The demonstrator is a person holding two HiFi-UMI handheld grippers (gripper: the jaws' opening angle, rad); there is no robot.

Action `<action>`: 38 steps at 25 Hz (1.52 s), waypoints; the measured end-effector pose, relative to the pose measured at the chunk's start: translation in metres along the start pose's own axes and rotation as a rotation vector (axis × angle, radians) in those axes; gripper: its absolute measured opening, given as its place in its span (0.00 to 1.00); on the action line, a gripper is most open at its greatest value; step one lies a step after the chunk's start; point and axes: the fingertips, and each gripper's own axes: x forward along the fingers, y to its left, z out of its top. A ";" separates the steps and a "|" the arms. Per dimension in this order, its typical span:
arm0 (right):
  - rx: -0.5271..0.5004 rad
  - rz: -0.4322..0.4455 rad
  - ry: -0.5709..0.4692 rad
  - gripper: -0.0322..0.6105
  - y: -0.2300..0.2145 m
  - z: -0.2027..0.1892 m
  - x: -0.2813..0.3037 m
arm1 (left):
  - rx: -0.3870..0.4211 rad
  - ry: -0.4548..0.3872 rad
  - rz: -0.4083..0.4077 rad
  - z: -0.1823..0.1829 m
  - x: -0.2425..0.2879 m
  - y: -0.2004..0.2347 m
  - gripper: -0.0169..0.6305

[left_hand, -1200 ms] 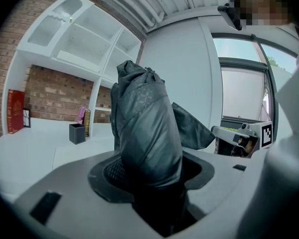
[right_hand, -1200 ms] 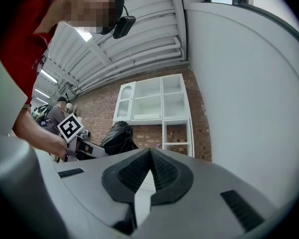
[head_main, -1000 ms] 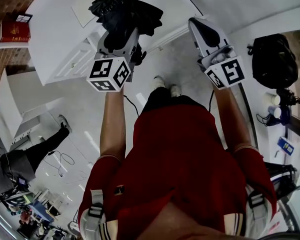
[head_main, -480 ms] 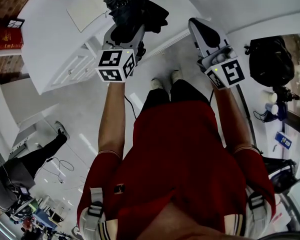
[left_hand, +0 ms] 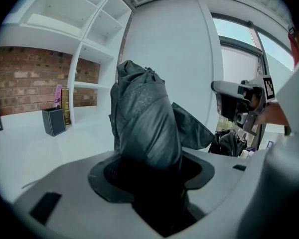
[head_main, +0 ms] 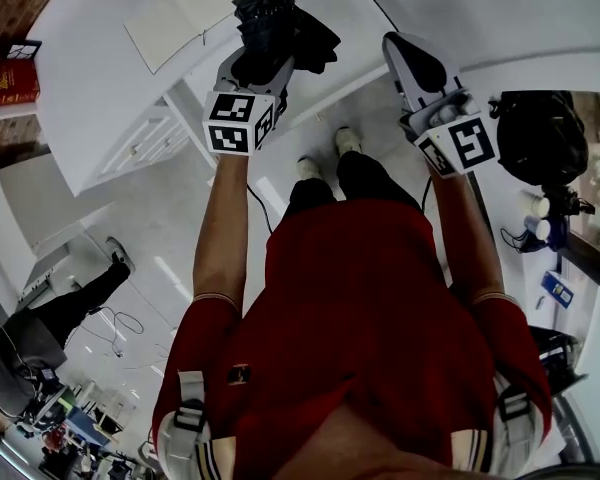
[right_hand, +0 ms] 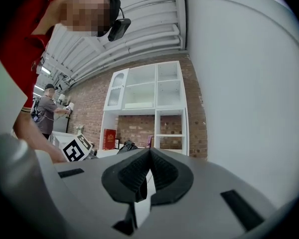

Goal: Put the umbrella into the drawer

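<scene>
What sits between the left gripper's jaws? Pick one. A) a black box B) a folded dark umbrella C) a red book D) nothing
B: in its own view the left gripper has its jaws closed around a folded dark umbrella, which sticks out past them.

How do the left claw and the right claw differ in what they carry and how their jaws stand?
The left claw is clamped on the black folded umbrella; the right claw holds nothing. The left claw's jaws stand wide apart around the bundled fabric, while the right claw's jaws meet at their tips. Shared: both are grey and held out forward.
</scene>
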 end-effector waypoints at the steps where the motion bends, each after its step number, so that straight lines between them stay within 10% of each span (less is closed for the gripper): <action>1: 0.002 0.003 0.000 0.05 -0.005 0.000 0.003 | 0.006 0.015 -0.005 -0.003 0.007 0.000 0.41; 38: 0.056 0.010 0.104 0.05 -0.093 -0.059 0.046 | -0.054 0.504 -0.154 -0.129 0.122 0.013 0.41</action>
